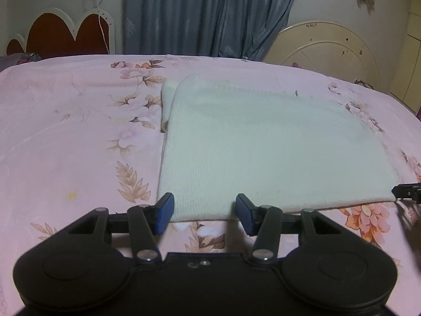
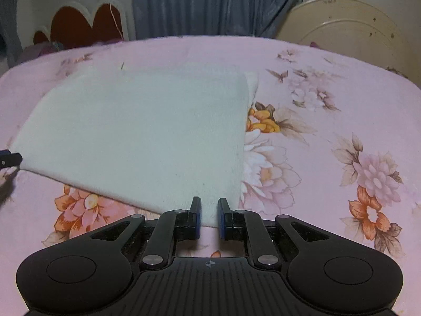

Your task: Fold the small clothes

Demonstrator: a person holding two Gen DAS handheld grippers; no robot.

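A white knitted garment [image 1: 263, 147] lies flat and folded on the pink floral bedsheet [image 1: 65, 131]; a second layer peeks out at its far left corner. My left gripper [image 1: 204, 212] is open, its blue pads on either side of the garment's near left corner. In the right wrist view the garment [image 2: 147, 131] fills the middle left. My right gripper [image 2: 209, 217] is open with a narrow gap, its tips at the garment's near right corner. The right gripper's tip shows at the right edge of the left wrist view [image 1: 406, 192], and the left gripper's tip at the left edge of the right wrist view [image 2: 10, 159].
The bed's far edge meets a blue curtain [image 1: 210, 13]. A red and white headboard [image 1: 68, 34] stands at the back left. A cream round board [image 1: 329, 50] leans at the back right. Bare sheet [image 2: 342, 131] lies on both sides of the garment.
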